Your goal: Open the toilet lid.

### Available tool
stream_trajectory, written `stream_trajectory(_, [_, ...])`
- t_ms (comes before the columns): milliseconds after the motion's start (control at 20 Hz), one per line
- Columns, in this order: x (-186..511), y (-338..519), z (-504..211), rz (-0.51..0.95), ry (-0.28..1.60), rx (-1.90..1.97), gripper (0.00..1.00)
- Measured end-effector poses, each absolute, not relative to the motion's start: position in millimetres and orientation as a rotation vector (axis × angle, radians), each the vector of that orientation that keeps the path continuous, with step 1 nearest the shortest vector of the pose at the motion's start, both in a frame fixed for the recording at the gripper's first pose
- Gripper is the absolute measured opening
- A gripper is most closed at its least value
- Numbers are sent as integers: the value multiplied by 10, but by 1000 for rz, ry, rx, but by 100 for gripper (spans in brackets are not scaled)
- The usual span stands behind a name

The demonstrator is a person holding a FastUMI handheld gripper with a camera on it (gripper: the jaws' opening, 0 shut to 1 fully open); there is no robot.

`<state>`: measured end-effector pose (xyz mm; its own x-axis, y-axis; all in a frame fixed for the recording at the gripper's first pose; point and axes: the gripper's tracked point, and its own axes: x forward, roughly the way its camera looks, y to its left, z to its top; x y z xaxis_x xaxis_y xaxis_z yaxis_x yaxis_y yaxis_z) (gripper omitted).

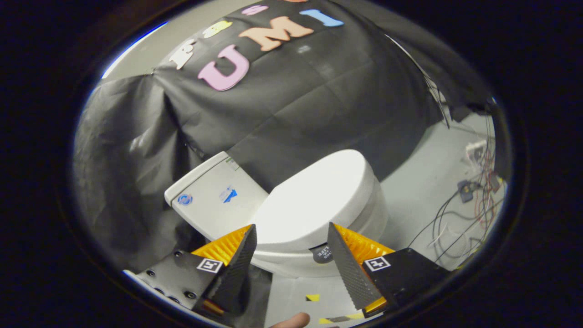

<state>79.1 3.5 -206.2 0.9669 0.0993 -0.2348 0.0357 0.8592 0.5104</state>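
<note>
The gripper (291, 234) hangs spread wide, grasping nothing, above the closed toilet lid (314, 200), which lies flat on the toilet (373, 214) just ahead of the fingers, tank (214, 200) behind.

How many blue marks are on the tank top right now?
2: a round one near the tank top's outer corner, an arrow-like one nearer the closed lid. Gripper open, short of the lid.

The gripper (291, 234) fingers, spread apart, cover the near rim of the closed toilet lid (314, 205) on both sides. A dark round label (322, 254) on the bowl's near face is half hidden by the right finger, its print too small to tell. Far right, the tangled cables (473, 205) blur together.
</note>
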Motion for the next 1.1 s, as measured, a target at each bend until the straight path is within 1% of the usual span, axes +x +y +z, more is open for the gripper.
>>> stream_trajectory(100, [790,-57,-2210,-8,285,548,93])
stream_trajectory(250, [765,-372,-2287,-104,253,632,93])
stream_trajectory(350, [757,-506,-2482,-155,274,733,93])
stream_trajectory(450, [790,-505,-2577,-161,277,842,93])
stream_trajectory(650, [983,-213,-2703,-96,284,990,93])
stream_trajectory(750, [974,-171,-2973,-133,373,1057,92])
stream_trajectory(800, [962,-117,-3077,-148,400,1049,73])
stream_trajectory(900, [973,-45,-3059,-113,402,1071,59])
stream_trajectory(1000, [1063,-117,-3036,-113,346,1135,45])
stream_trajectory(1050, [1215,-47,-3108,-72,331,1195,37])
stream_trajectory(1100, [1175,-36,-3090,-62,300,1247,30])
